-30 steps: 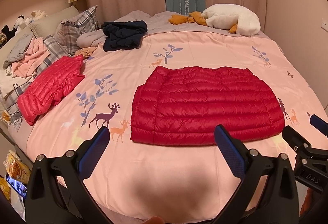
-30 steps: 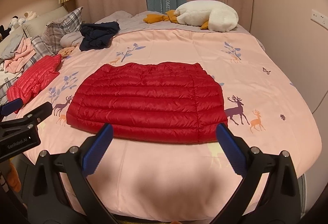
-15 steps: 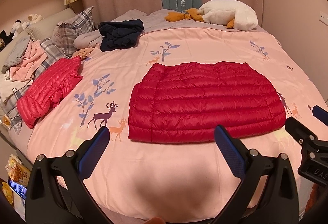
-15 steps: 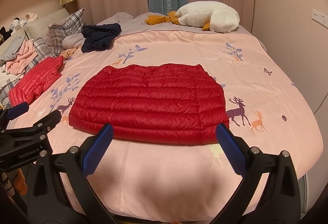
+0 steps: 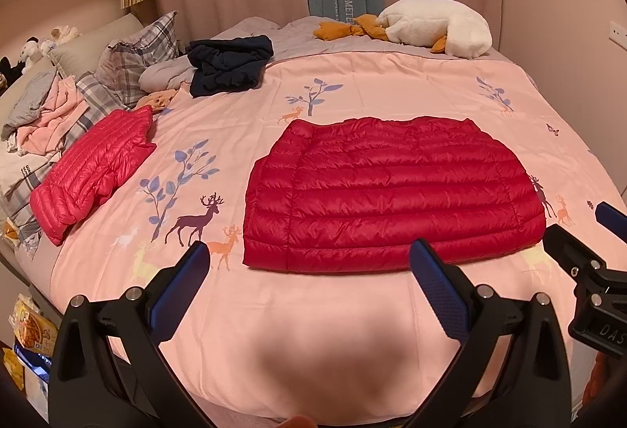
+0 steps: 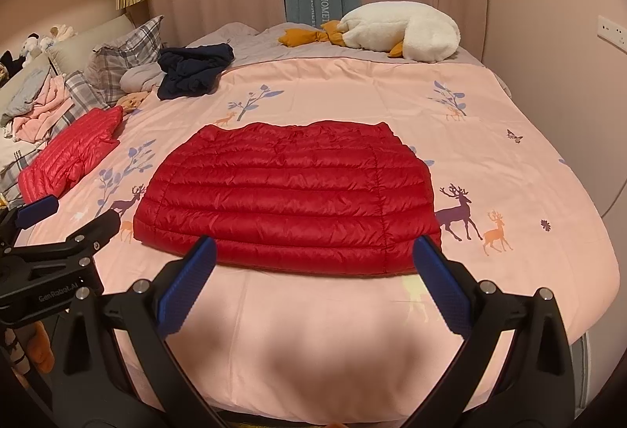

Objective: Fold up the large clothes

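The red jacket [image 5: 392, 193] is lying flat on the bed [image 5: 313, 330], just beyond the left gripper [image 5: 309, 263] and right gripper [image 6: 313, 257], both hovering spread wide and holding nothing.

Bed [image 5: 352, 83] with pink deer-print cover: red quilted jacket [image 5: 392, 193] flat, ahead of both tongs; pink quilted jacket [image 5: 94, 173] far left; navy garment [image 5: 227, 65] beyond; white plush goose [image 5: 435, 26] at far edge

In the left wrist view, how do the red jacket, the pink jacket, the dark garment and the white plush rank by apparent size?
1. red jacket
2. pink jacket
3. white plush and dark garment: alike, both farther away, so unranked.
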`<state>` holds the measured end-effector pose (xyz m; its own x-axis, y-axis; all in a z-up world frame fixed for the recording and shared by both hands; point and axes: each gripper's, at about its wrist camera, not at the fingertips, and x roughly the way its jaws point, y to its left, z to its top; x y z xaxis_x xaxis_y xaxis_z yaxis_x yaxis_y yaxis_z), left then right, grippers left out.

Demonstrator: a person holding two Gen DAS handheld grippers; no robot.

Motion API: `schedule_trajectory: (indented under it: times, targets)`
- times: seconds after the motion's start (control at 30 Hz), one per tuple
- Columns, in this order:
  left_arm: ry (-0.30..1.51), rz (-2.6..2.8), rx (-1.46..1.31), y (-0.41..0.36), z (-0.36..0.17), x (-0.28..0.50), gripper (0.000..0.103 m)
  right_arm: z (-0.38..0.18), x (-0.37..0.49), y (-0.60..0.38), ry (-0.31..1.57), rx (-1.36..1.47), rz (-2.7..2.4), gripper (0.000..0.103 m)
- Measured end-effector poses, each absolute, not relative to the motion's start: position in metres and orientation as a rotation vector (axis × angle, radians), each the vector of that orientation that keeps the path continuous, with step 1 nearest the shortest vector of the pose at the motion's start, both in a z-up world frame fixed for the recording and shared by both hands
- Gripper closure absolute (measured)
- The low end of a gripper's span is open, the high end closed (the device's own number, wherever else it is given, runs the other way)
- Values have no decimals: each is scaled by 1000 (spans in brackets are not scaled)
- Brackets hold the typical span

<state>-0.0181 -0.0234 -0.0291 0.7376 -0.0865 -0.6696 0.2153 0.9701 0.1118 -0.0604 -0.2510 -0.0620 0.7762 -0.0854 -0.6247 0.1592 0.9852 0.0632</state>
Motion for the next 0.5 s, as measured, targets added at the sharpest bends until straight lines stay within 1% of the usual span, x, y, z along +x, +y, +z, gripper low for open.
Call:
schedule_trajectory:
  times: [0.5]
  targets:
    - [732,-165,190,-24,-31,-17,1,-58,-58,-252,665,119,-132,2]
